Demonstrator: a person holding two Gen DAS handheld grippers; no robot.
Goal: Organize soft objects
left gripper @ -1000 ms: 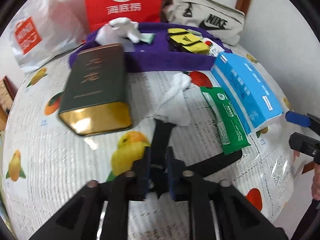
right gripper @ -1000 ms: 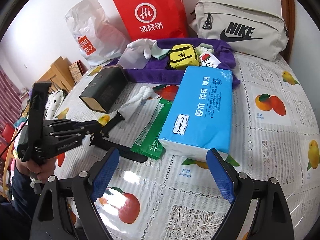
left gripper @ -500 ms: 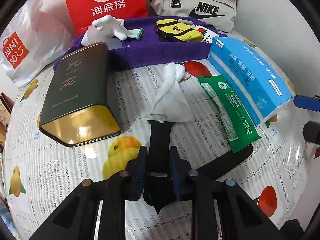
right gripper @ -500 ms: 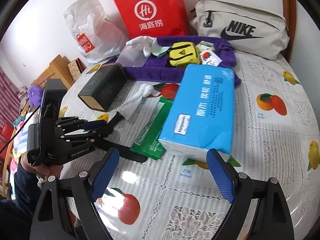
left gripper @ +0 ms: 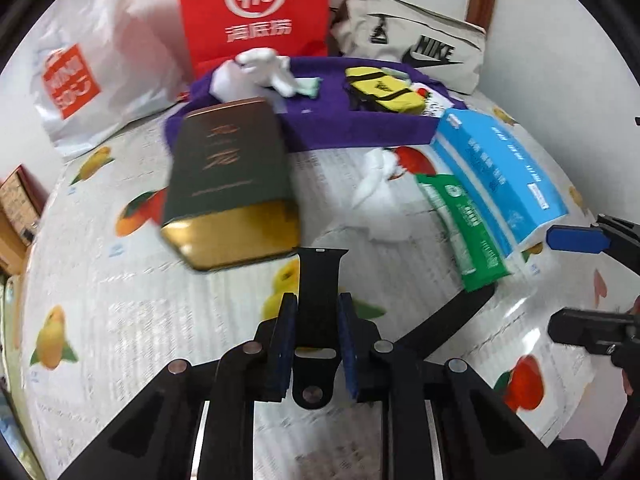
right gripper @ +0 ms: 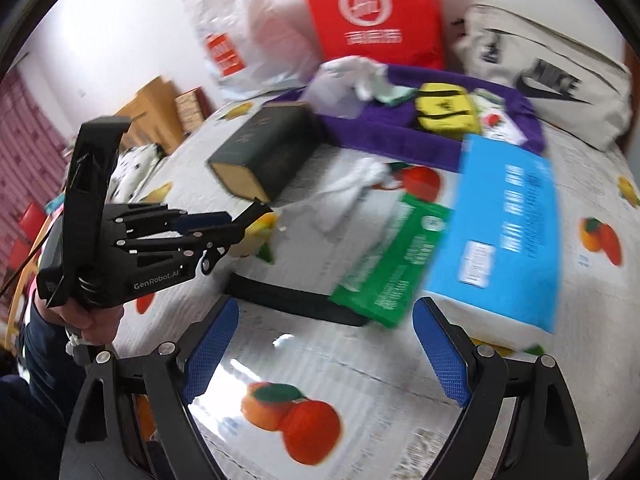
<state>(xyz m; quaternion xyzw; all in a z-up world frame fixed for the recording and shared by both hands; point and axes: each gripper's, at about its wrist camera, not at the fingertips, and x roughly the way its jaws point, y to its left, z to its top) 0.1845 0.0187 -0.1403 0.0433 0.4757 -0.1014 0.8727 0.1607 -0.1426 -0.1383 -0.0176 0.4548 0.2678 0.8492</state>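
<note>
Jaws: your left gripper [left gripper: 314, 330] is clamped on one black strap [left gripper: 319, 300], pads on both edges; right gripper [right gripper: 324, 350] gapes wide w/ nothing between, hovering over the tablecloth [right gripper: 360, 380]. Risk: strap is thin & floppy, so it could slip out if you swing fast toward the purple tray [left gripper: 360, 132]. Second strap [right gripper: 296, 298] lies flat by the green pack [right gripper: 394, 264], just ahead of your right jaws.

Fruit-print table [right gripper: 360, 364] bears tin [left gripper: 228, 184], tissue pack [right gripper: 508, 232] (blue), purple tray [left gripper: 320, 128].
</note>
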